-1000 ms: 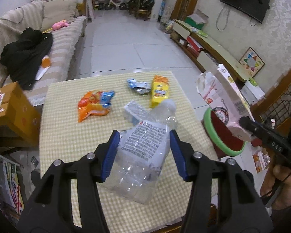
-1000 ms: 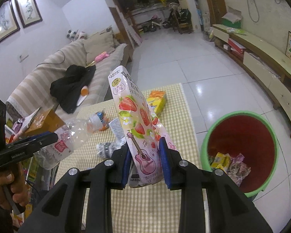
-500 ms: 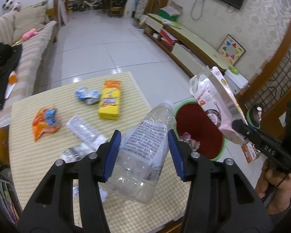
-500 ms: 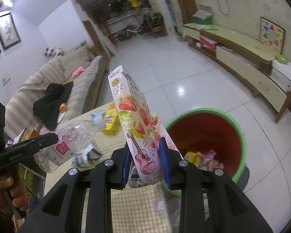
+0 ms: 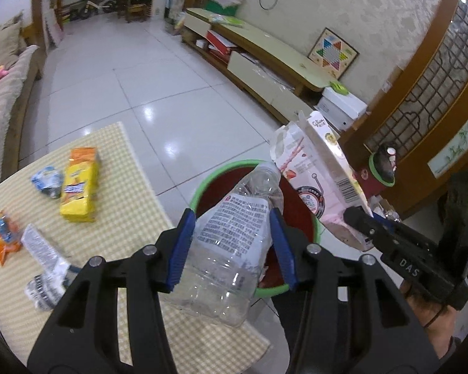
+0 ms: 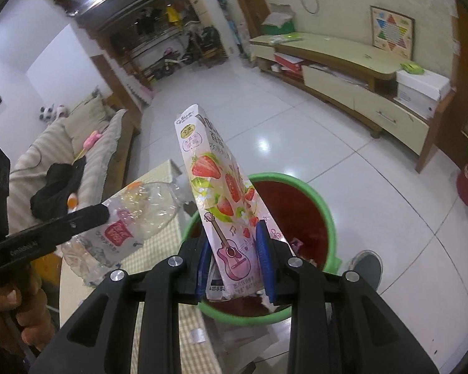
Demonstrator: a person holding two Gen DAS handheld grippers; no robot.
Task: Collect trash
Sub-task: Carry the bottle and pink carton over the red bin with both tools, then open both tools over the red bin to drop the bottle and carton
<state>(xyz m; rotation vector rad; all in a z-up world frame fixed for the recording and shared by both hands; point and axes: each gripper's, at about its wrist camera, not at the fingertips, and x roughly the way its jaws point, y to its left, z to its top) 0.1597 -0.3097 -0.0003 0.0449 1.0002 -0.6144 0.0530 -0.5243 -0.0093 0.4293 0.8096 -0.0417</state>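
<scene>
My left gripper (image 5: 232, 243) tilts steeply down, its blue pads (image 5: 181, 246) clamped on the sides of a crumpled clear plastic bottle with a white printed label (image 5: 231, 237); the bottle's neck leans forward over the rim of the round green bin with a dark red inside (image 5: 209, 180), which stands on the white tiled floor just beside the table. My right gripper (image 6: 234, 257) also points downward, pinched tight on the lower end of a flattened pink strawberry-printed snack box (image 6: 221, 205) that rises tilted from between the pads, above the near side of the bin's opening. In the right wrist view my left hand (image 6: 12, 318) grips its black handle at the lower left, and in the left wrist view my right hand (image 5: 433, 321) holds its own at the lower right. On the yellow checked tablecloth (image 5: 128, 205) lie a yellow packet (image 5: 78, 190), a blue-and-white crumpled wrapper (image 5: 48, 180), an orange wrapper (image 5: 4, 233) and a silver-white wrapper (image 5: 43, 268).
</scene>
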